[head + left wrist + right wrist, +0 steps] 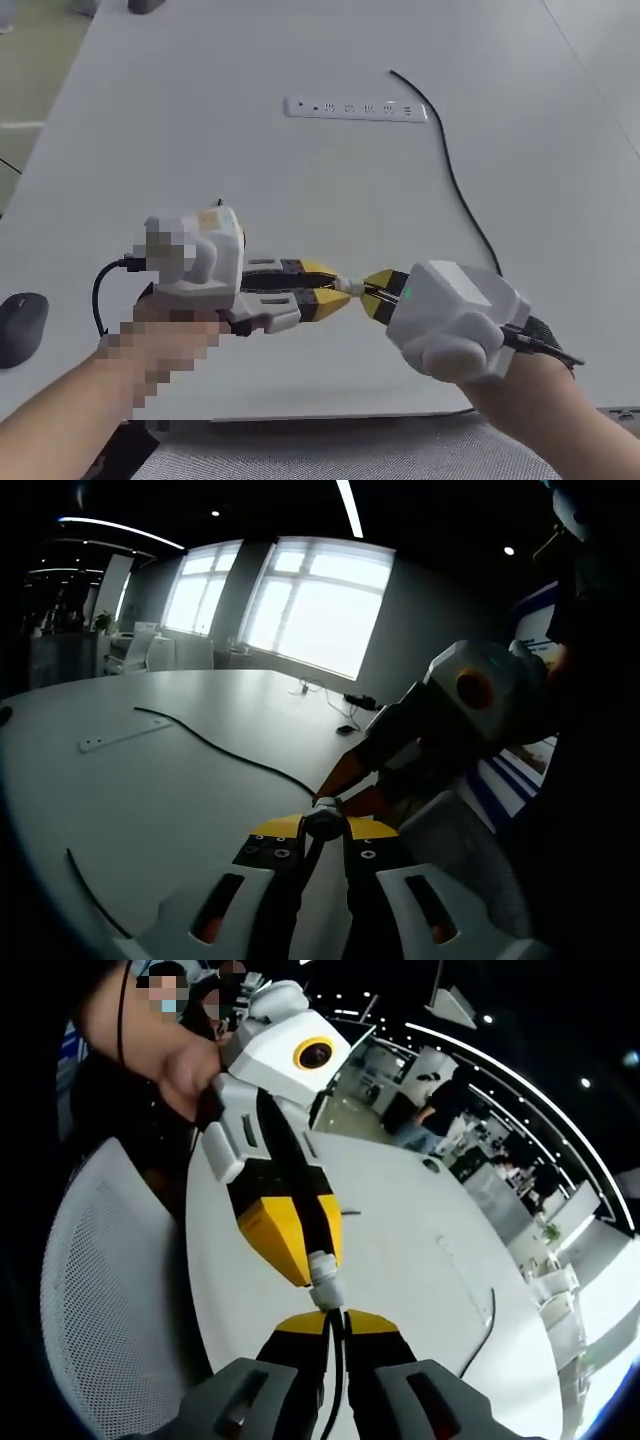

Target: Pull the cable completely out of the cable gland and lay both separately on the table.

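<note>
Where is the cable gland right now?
In the head view's centre, over the table's near side, the cable gland sits in the left gripper's tips, with the right gripper gripping the cable right beside it.

The head camera is looking steeply down at the table [300,180], near above the left gripper [343,289] and right gripper [368,289]. The gripper cameras are facing each other closely, sharing the gland [325,1282] on its cable [338,1360]; all views are catching the strip [355,109].
</note>
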Available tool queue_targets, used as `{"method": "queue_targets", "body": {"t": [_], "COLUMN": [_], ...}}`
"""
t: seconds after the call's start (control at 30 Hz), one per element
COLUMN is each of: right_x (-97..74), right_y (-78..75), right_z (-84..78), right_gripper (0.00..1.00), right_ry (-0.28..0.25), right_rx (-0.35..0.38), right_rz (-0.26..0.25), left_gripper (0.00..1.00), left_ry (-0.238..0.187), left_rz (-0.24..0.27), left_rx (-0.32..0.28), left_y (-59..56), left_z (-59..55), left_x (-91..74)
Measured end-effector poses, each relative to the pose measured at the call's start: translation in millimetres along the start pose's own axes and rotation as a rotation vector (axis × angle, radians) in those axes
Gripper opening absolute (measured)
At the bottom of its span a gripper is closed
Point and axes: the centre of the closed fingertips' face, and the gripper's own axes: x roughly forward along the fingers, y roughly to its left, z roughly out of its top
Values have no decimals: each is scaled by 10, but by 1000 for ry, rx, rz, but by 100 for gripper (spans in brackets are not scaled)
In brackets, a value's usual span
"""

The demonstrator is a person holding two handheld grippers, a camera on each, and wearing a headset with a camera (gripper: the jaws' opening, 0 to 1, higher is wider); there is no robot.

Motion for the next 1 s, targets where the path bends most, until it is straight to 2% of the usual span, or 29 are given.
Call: {"method": "queue_targets", "body": {"t": [0.2, 0.63, 0.83, 1.0], "right_x": [-14, -18, -31, -24], "right_y": [-21, -16, -62, -90], "right_z": [-7, -59, -145, -227], "right_gripper": [0, 0, 0, 0], "right_ry": [-10, -20, -4, -10], "right_rx": [18, 96, 125, 206], "right_rz": [-21, -17, -26, -33], "left_gripper": [15, 15, 15, 15], "left_ry": [-5, 5, 0, 0], "left_rz": [-1, 0, 5, 10], "left_rx": [2, 12, 10, 11], "left_y": [-10, -33, -15, -4], "left_z": [15, -6, -4, -10], "left_x": [10, 28, 8, 7]}}
